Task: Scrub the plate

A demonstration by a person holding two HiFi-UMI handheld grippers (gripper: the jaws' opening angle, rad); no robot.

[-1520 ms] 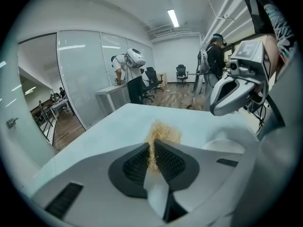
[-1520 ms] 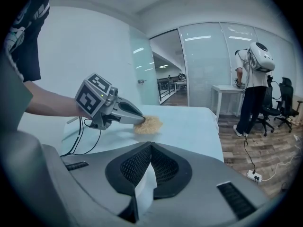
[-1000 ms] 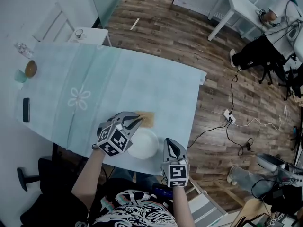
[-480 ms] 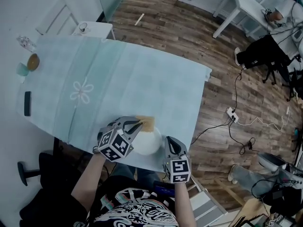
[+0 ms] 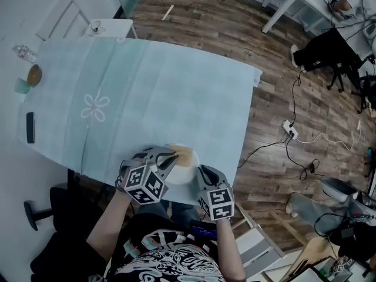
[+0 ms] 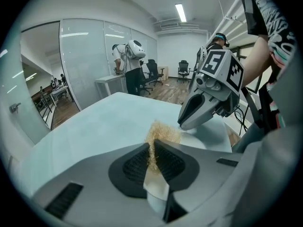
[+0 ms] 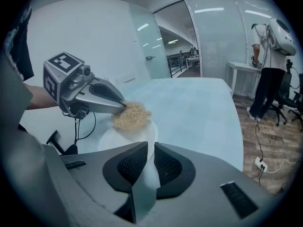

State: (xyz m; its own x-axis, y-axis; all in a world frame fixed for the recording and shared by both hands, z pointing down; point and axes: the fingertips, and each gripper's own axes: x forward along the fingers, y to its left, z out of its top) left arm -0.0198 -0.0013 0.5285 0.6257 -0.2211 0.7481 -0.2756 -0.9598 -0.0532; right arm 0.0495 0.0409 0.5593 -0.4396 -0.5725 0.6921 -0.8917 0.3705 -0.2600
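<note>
A round white plate (image 5: 183, 173) lies near the front edge of the pale green table (image 5: 176, 87). My left gripper (image 5: 171, 157) is shut on a tan fibrous scrubber (image 5: 184, 154), which rests on the plate's far part. The left gripper view shows the scrubber (image 6: 163, 134) pinched between the pads. My right gripper (image 5: 202, 170) is at the plate's right rim. In the right gripper view the plate's edge (image 7: 125, 138) runs between that gripper's (image 7: 150, 148) pads, and its jaws are opening. The scrubber (image 7: 131, 115) sits just beyond.
A dark phone (image 5: 30, 127), a small bowl (image 5: 34, 74), a cup (image 5: 22, 86) and a bottle (image 5: 23, 53) sit along the table's left end. A white side table (image 5: 111, 27) stands behind. Cables and a power strip (image 5: 289, 129) lie on the wood floor at right.
The scrubber has come from the cloth just beyond the plate onto the plate's far part. The right gripper has moved in against the plate's rim.
</note>
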